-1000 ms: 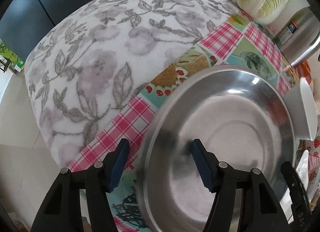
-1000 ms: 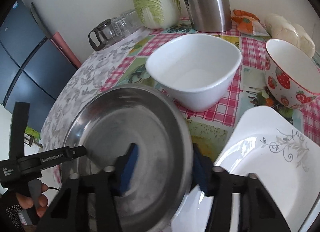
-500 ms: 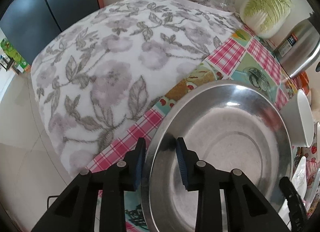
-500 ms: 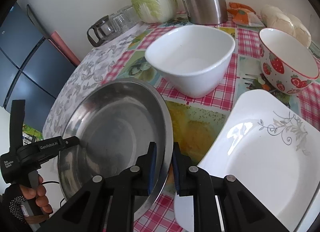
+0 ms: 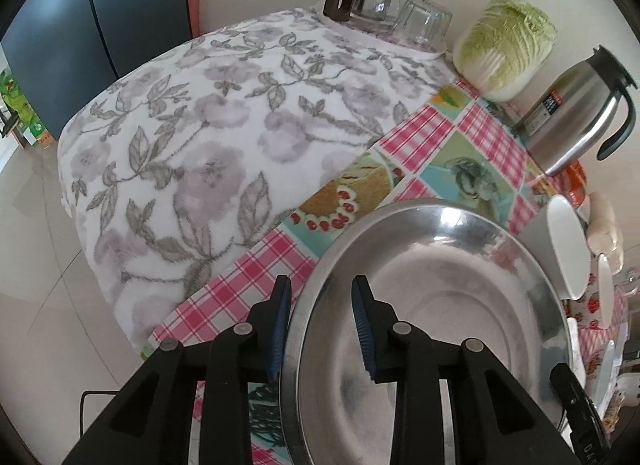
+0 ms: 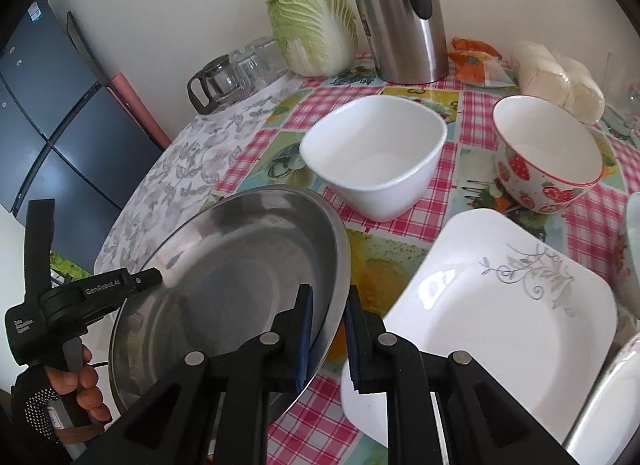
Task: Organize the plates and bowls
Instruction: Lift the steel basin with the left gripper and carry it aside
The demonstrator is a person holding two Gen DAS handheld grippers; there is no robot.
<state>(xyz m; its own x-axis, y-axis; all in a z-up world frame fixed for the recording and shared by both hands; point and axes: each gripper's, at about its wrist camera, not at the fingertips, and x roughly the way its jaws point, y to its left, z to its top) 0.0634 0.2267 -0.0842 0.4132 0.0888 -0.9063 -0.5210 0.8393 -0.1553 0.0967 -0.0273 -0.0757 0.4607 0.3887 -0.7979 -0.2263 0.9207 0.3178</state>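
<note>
You hold the round stainless-steel plate [image 6: 240, 285] by opposite rims, left gripper [image 5: 322, 323] and right gripper [image 6: 326, 335] clamped. Beyond your right fingers, bowls and plates sit unstacked: early yet.

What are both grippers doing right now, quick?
Left gripper: shut on the steel plate, at its rim.
Right gripper: shut on the same plate's opposite rim.

A home kitchen: a patchwork oilcloth [image 6: 400, 249] covers the counter, with a napa cabbage [image 6: 316, 25], steel thermos jug [image 6: 400, 25], and dark fridge [image 6: 52, 137] alongside.
</note>
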